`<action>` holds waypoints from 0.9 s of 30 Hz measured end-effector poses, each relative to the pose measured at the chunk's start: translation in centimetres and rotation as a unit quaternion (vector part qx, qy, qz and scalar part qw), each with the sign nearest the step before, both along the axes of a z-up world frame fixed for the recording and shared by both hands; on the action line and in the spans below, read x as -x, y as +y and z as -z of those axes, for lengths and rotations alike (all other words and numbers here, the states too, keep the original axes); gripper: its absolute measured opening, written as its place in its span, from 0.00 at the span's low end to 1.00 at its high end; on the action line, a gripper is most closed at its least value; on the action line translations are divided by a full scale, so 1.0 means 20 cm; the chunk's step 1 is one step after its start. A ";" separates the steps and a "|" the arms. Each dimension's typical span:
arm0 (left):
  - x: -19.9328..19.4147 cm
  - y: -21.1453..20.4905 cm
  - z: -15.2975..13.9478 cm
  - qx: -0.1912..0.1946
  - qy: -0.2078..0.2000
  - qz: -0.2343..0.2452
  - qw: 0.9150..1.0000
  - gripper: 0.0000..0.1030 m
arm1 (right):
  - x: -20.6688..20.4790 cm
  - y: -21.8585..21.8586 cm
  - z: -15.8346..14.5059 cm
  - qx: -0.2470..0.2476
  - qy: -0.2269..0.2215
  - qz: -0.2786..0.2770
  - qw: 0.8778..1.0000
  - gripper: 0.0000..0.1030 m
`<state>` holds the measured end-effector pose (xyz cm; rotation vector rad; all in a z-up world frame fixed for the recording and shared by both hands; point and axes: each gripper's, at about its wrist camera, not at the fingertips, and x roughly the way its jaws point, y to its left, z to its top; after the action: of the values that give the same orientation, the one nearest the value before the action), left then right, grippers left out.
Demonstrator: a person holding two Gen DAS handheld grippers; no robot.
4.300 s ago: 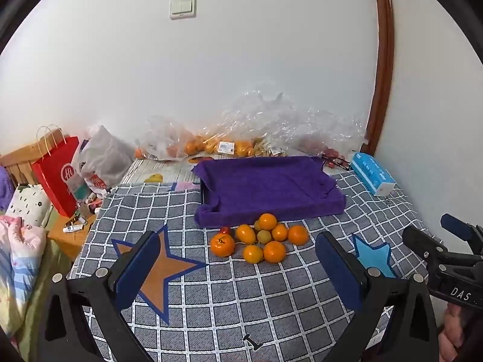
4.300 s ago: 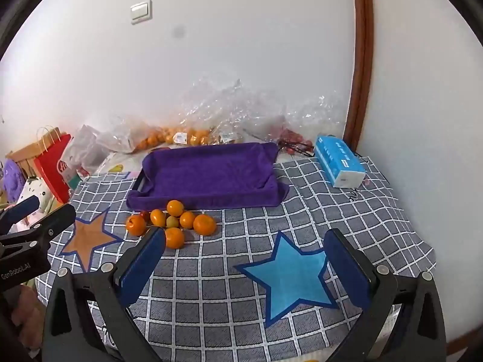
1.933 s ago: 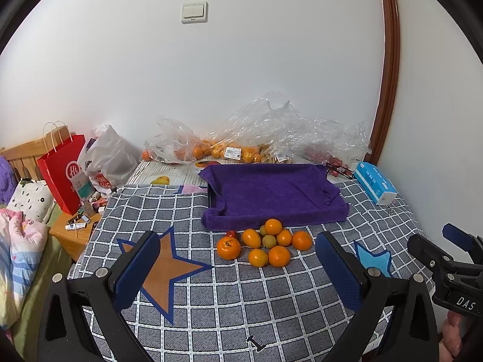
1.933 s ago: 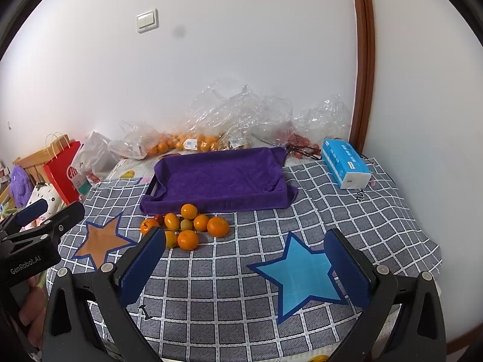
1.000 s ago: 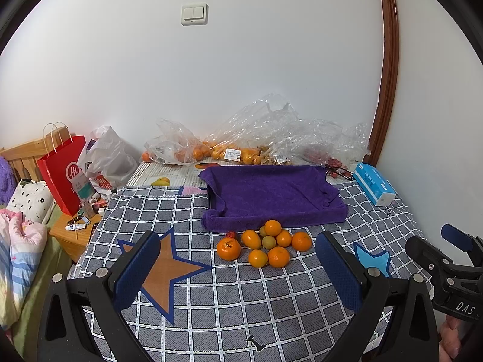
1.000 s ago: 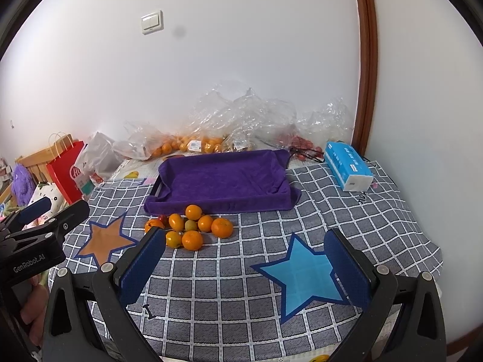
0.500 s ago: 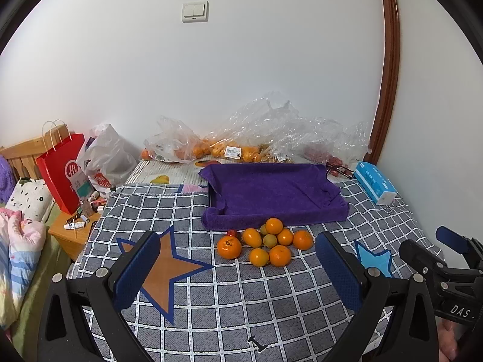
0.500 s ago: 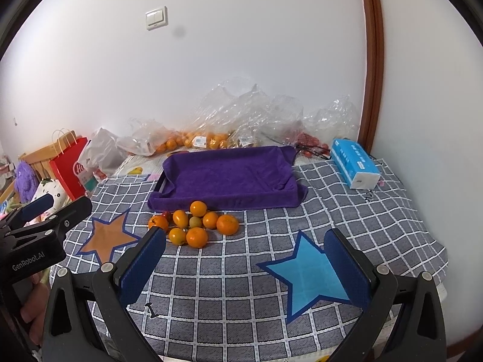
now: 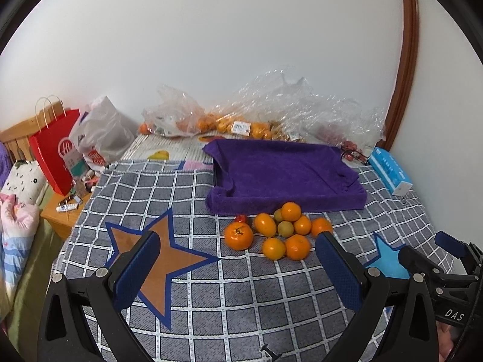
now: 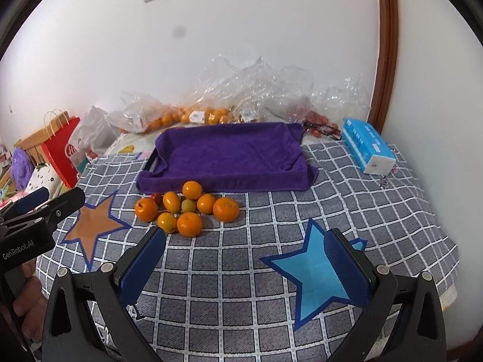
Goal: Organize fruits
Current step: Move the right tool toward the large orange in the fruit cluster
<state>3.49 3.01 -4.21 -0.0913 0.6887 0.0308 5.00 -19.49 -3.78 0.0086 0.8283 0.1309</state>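
Checked cloth (image 9: 241,301) — oranges (image 9: 273,230) loose

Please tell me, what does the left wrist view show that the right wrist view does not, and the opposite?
Only the left wrist view shows the wooden side table with small items beside the bed. It also shows the right gripper from the side.

Only the right wrist view shows the fluffy purple object at the far left. It also shows the left gripper from the side.

Both show the purple towel-lined tray, the fruit pile in front of it, the blue tissue box, the red bag and the plastic bags by the wall.
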 end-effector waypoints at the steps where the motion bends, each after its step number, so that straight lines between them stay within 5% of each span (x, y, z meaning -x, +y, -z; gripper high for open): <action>1: -0.01 0.01 0.02 0.001 0.003 -0.001 1.000 1.00 | -0.01 0.00 0.01 -0.001 0.002 0.000 1.000 1.00; 27: -0.35 0.25 0.44 -0.007 0.072 -0.029 0.997 0.97 | -0.38 0.13 0.44 0.019 0.036 0.001 0.999 0.96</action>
<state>10.52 7.94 -12.97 -0.0956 0.8288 0.0984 12.54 -16.94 -12.58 -0.0216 0.9032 0.1144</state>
